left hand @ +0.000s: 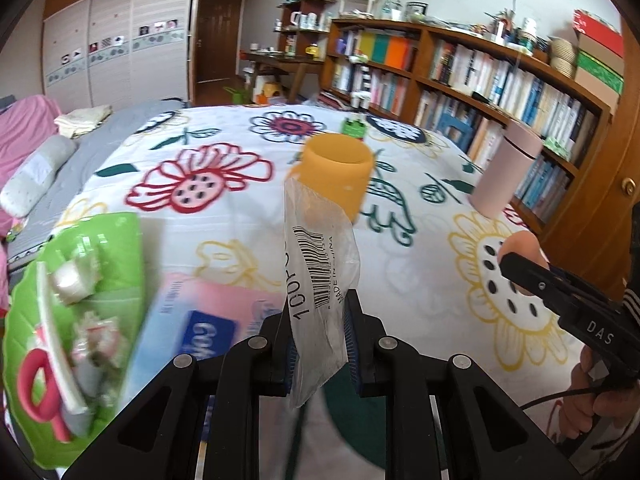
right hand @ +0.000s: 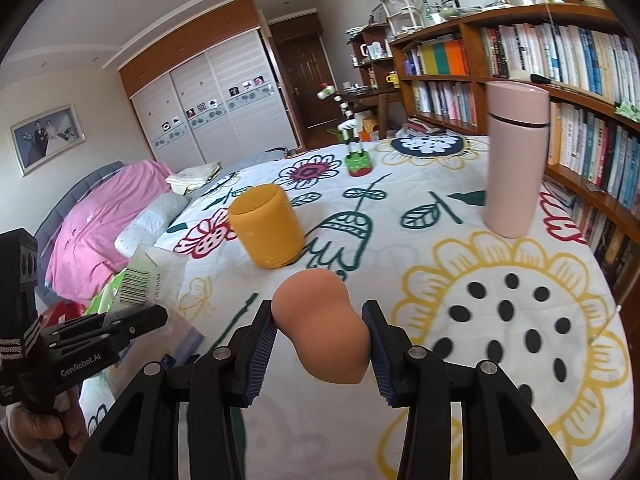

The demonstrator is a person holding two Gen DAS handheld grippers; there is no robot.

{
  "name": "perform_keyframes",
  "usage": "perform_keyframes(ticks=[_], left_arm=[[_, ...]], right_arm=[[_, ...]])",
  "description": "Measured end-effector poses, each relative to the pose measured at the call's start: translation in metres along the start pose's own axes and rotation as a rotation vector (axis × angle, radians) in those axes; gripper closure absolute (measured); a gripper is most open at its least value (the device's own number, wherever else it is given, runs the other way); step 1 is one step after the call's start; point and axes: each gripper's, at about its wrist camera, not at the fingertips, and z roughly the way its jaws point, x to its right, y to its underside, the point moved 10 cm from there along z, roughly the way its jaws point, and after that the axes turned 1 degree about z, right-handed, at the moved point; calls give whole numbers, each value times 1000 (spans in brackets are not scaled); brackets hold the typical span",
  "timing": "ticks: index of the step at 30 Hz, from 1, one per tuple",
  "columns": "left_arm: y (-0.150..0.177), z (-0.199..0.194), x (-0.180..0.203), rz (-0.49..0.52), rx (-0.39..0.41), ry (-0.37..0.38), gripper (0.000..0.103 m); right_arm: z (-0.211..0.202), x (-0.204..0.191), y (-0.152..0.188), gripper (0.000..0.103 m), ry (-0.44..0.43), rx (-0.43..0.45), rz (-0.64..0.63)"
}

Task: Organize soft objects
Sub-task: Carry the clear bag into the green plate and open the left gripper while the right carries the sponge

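Your left gripper (left hand: 318, 336) pinches the clear plastic bag (left hand: 320, 276) before the orange cup (left hand: 334, 172); your right gripper (right hand: 320, 344) clamps the peach sponge (right hand: 324, 324).

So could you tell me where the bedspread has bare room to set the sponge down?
Bare quilt lies between the orange cylindrical cup and the tall pink bottle, and nearer over the yellow sunflower print. The left side by the green packet and tissue pack is crowded.

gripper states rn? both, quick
Left gripper: closed on a clear plastic bag with a barcode.
Right gripper: closed on a peach makeup sponge, held above the bedspread.
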Motion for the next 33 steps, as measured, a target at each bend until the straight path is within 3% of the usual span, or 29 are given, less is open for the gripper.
perform_keyframes(ticks=[12,25,33], left_arm=[[3,-28,-78,-88,43,-105,82],[26,-41,-148,-182,32,-183,81],[33,-42,-174,-228,25,-193,63]], right_arm=[[10,-44,-1,56,-46,-10,-57],[25,-92,6,56,-76,-43,-129],[34,-126,12,56,-103,-67,-180]])
